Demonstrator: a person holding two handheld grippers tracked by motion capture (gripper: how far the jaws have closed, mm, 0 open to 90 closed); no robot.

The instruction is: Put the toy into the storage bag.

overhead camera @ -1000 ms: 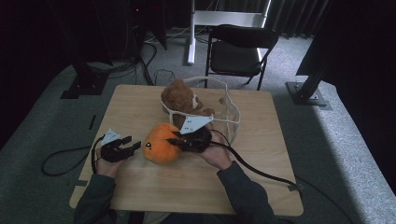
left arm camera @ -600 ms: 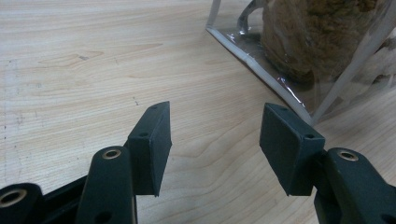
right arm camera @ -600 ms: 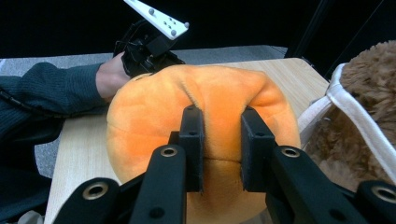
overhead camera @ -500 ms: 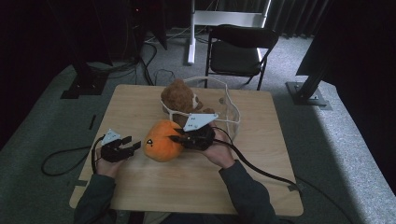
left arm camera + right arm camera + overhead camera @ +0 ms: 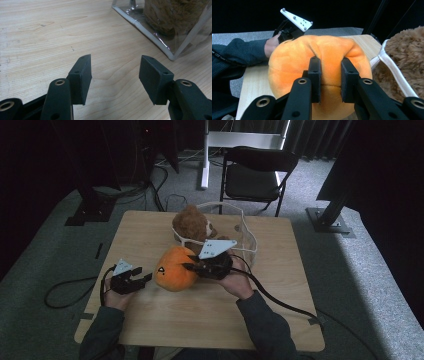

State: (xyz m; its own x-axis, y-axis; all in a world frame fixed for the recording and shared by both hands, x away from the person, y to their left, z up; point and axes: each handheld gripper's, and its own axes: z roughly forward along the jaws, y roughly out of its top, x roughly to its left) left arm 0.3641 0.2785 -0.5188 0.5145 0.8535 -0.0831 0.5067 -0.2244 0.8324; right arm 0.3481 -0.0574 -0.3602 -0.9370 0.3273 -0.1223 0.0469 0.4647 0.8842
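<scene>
The orange plush pumpkin (image 5: pixel 172 268) sits on the surface (image 5: pixel 210 320) beside the clear bag (image 5: pixel 245 237), light and squashy, so the right hand-held gripper (image 5: pixel 329 80) pinches a fold of its fabric while the left hand-held gripper (image 5: pixel 115 75) gapes empty

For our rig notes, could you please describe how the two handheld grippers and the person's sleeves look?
Both the left gripper and right gripper are black, with two flat rectangular pads, brass-ringed pivots, a pale grey three-cornered plate on top and a trailing black cable. The sleeves are dark, grey-green.
</scene>
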